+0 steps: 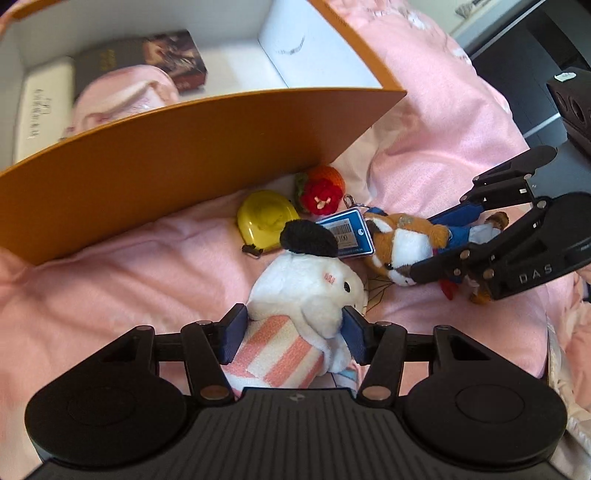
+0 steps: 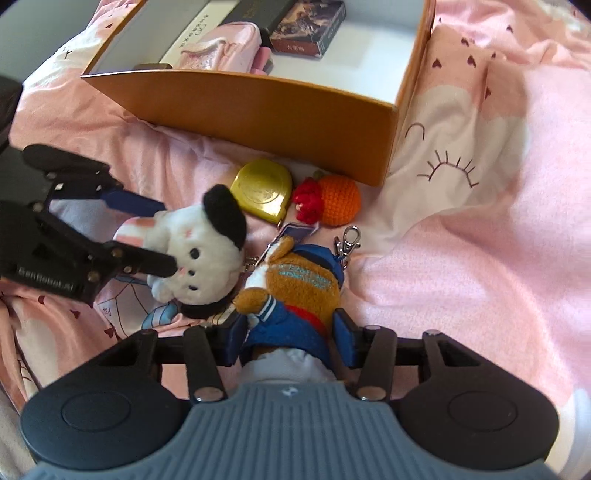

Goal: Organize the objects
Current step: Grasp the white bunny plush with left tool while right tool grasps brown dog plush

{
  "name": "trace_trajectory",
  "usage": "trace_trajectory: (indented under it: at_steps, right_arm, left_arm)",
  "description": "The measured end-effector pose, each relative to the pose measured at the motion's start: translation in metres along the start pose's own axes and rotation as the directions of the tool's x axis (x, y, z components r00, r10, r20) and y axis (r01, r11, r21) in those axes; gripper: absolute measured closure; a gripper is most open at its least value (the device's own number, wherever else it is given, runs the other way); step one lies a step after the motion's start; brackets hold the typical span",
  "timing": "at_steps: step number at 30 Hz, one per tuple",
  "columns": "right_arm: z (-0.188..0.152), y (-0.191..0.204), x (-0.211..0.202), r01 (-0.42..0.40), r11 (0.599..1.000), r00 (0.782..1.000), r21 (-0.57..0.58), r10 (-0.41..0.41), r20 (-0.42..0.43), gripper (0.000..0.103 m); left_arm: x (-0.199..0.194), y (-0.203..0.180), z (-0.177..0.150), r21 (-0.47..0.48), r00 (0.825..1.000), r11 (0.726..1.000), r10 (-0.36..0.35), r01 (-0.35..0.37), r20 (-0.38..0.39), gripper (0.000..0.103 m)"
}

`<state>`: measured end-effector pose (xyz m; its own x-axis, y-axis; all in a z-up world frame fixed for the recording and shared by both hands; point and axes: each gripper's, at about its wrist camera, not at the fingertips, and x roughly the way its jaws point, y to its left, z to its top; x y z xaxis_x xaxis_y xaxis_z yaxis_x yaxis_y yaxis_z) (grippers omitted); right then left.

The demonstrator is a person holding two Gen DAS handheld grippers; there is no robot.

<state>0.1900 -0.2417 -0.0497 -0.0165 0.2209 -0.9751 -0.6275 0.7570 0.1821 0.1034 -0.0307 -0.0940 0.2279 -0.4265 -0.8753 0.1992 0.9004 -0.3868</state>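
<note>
My left gripper [image 1: 293, 330] is shut on a white plush dog [image 1: 306, 291] with a black ear and a pink-striped shirt, lying on the pink bedding. It also shows in the right wrist view [image 2: 199, 254], with the left gripper [image 2: 162, 236] around it. My right gripper [image 2: 288, 341] is shut on a brown fox plush [image 2: 299, 291] in blue clothes; the fox also shows in the left wrist view [image 1: 402, 240]. A yellow tape measure [image 2: 262, 188] and an orange-and-red crochet toy [image 2: 332, 201] lie in front of the orange box [image 2: 280, 122].
The orange box [image 1: 166, 162] holds a pink pouch [image 1: 125, 96], a white case [image 1: 44, 107] and dark books [image 2: 310, 26]. A blue barcode tag [image 1: 347, 230] lies by the fox. Rumpled pink bedding [image 2: 480, 258] spreads to the right.
</note>
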Motion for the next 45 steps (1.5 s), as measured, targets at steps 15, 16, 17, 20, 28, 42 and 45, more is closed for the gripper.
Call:
trace_trajectory:
  at_steps: [15,16,17,20,28,42,45]
  right_arm:
    - [-0.011,0.038,-0.007,0.003,0.999,0.997,-0.050,0.001,0.077,0.053]
    - [-0.013,0.037,-0.009,0.002,0.999,0.996,-0.036,0.001,0.087,0.053]
    - [-0.014,0.035,-0.013,0.001,1.000,0.995,-0.025,0.001,0.100,0.053]
    - [-0.018,0.034,-0.023,-0.005,1.000,0.990,-0.004,0.005,0.143,0.053]
    - [-0.015,0.032,-0.042,-0.005,1.000,0.975,0.012,0.002,0.222,0.053]
    - [-0.013,0.016,-0.013,-0.040,0.994,0.985,0.105,0.022,0.168,0.053]
    - [-0.012,0.013,-0.009,-0.049,0.992,0.985,0.119,0.028,0.169,0.053]
  left_arm:
    - [-0.014,-0.022,-0.033,0.120,0.984,0.982,0.128,-0.142,0.123,0.045]
    - [-0.018,-0.019,-0.033,0.099,0.983,0.986,0.121,-0.136,0.137,0.049]
    - [-0.020,-0.017,-0.033,0.080,0.982,0.988,0.116,-0.129,0.150,0.051]
    - [-0.030,-0.011,-0.033,0.029,0.978,0.995,0.093,-0.100,0.188,0.070]
    - [-0.035,0.003,-0.027,-0.003,0.989,0.999,-0.040,0.041,0.140,0.093]
    - [-0.036,0.002,0.001,0.054,0.994,0.997,-0.063,0.058,0.095,0.052]
    - [-0.032,-0.002,0.016,0.131,0.998,0.991,-0.016,0.008,0.063,0.046]
